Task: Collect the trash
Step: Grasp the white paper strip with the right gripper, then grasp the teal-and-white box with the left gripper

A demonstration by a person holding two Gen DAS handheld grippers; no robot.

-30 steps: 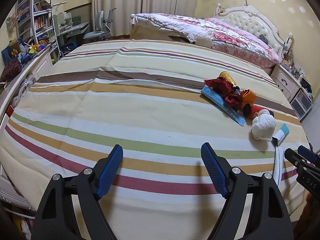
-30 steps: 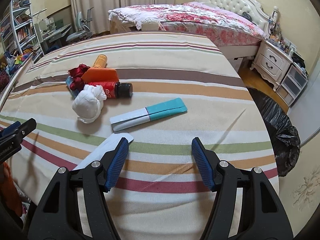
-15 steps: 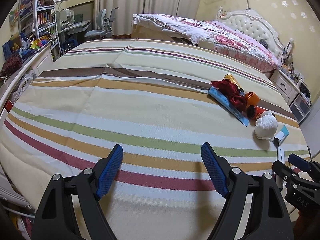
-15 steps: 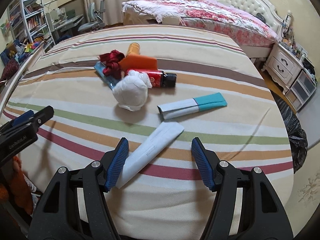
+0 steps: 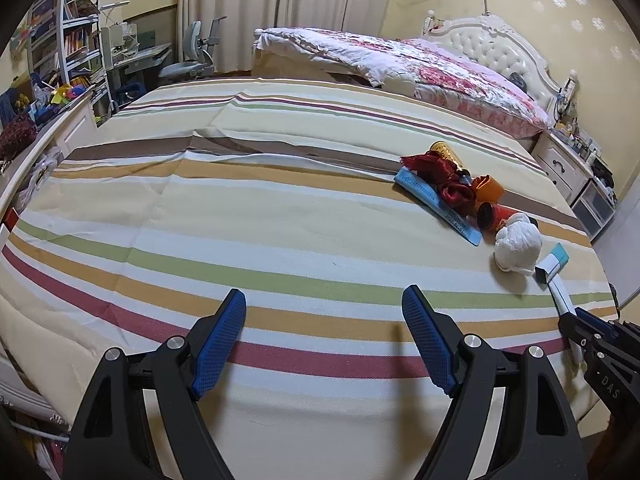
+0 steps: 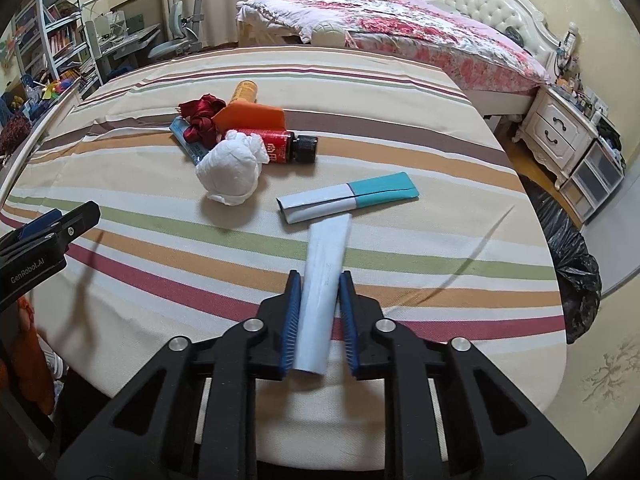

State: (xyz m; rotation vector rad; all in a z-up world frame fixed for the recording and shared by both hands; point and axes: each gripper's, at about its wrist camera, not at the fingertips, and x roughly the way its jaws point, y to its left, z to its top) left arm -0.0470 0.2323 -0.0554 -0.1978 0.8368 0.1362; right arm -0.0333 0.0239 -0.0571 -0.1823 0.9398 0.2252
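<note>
A pale blue tube (image 6: pixel 323 280) lies on the striped bedspread (image 6: pixel 400 160) just short of the teal-and-white carton (image 6: pixel 348 202) — your right gripper (image 6: pixel 319 280) pinches its near end. Beyond the carton sits a white wad (image 6: pixel 232 170). Your left gripper (image 5: pixel 324 316) hangs spread wide, holding nothing.

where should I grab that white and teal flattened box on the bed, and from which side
Grip the white and teal box across its narrow width near the middle, where the white meets the teal. It lies flat and long, running left to right, so come down from above with the fingers straddling its two long edges. The left gripper is open and free; the right gripper looks closed around the pale tube.
</note>
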